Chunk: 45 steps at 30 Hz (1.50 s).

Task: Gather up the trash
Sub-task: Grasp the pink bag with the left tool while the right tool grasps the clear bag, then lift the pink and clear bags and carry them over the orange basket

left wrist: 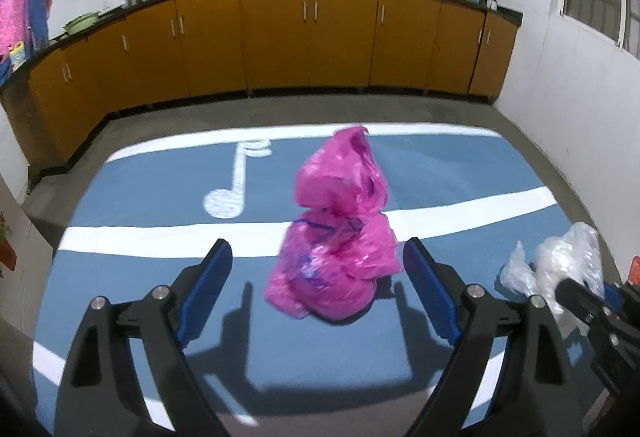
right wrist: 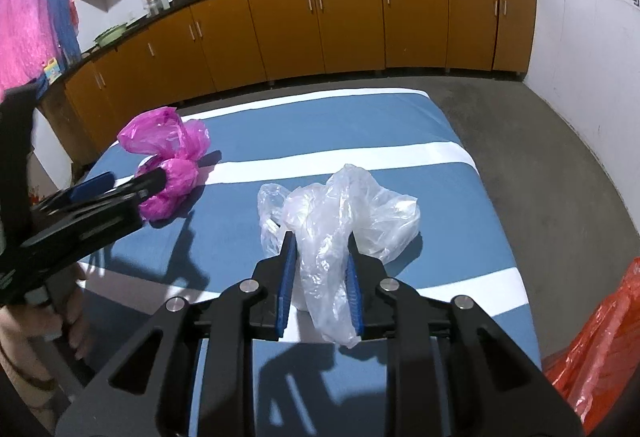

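A crumpled pink plastic bag point(left wrist: 340, 221) stands on the blue mat, between the wide-apart fingers of my left gripper point(left wrist: 318, 249). That gripper is open and its blue pads stay clear of the bag on both sides. In the right wrist view the same pink bag point(right wrist: 168, 137) lies at the left behind the left gripper point(right wrist: 132, 179). A clear plastic bag point(right wrist: 360, 209) lies mid-mat, and my right gripper point(right wrist: 321, 241) is shut on its near part, with the film bunched between the blue pads. The clear bag point(left wrist: 560, 261) also shows at the right edge of the left wrist view.
The blue mat point(right wrist: 360, 117) with white stripes and a music note covers the grey floor. An orange plastic bag point(right wrist: 600, 349) lies at the mat's right front corner. Brown cabinets point(left wrist: 280, 37) line the far wall. A person's hand point(right wrist: 60, 321) holds the left gripper's handle.
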Each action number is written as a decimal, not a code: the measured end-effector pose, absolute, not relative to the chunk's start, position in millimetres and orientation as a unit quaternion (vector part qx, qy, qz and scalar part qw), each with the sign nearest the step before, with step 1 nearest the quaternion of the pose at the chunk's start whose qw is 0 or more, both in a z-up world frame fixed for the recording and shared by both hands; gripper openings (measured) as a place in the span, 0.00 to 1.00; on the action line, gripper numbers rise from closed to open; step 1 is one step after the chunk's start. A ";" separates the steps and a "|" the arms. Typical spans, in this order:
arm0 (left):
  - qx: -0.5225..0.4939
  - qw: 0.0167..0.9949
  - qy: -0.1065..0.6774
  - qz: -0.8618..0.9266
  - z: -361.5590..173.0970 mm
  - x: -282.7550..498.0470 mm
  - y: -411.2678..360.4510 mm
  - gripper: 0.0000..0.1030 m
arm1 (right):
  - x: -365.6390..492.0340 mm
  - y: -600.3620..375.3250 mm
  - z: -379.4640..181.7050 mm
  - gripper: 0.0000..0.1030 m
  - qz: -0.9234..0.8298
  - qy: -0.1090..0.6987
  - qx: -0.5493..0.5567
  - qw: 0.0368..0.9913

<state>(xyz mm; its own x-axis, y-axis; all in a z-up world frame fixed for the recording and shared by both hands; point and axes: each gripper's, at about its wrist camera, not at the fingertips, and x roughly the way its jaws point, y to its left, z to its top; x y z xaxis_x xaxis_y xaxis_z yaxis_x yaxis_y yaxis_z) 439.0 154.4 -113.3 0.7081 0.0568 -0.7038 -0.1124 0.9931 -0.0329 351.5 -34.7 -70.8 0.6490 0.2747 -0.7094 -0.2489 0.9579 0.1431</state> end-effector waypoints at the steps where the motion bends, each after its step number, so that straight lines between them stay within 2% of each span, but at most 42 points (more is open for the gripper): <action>1: -0.040 0.919 0.389 0.042 -115.9 444.4 153.5 0.82 | 350.9 -33.8 -71.2 0.23 0.145 0.393 0.016 0.908; 4: -0.055 0.909 0.413 0.031 -124.2 455.9 154.3 0.71 | 350.3 -35.4 -71.9 0.23 0.147 0.392 0.016 0.908; 5: -0.058 0.907 0.417 0.029 -126.3 456.8 154.6 0.63 | 350.3 -36.1 -71.9 0.23 0.148 0.392 0.017 0.908; 6: -0.062 0.905 0.419 0.030 -128.2 457.2 156.7 0.60 | 350.3 -37.0 -71.8 0.23 0.148 0.392 0.019 0.908; 9: -0.065 0.906 0.417 0.027 -129.9 456.4 157.9 0.50 | 349.2 -41.1 -71.2 0.23 0.147 0.393 0.024 0.908; 12: -0.065 0.908 0.412 0.028 -130.3 451.9 157.1 0.45 | 344.3 -46.1 -70.7 0.23 0.148 0.393 0.034 0.907; 22: -0.058 0.916 0.394 0.038 -112.0 401.8 145.6 0.44 | 318.6 -63.1 -48.3 0.23 0.141 0.381 0.047 0.913; 45: -0.010 0.954 0.300 0.003 3.0 237.5 67.2 0.44 | 206.5 -95.1 39.9 0.23 0.091 0.290 0.018 0.952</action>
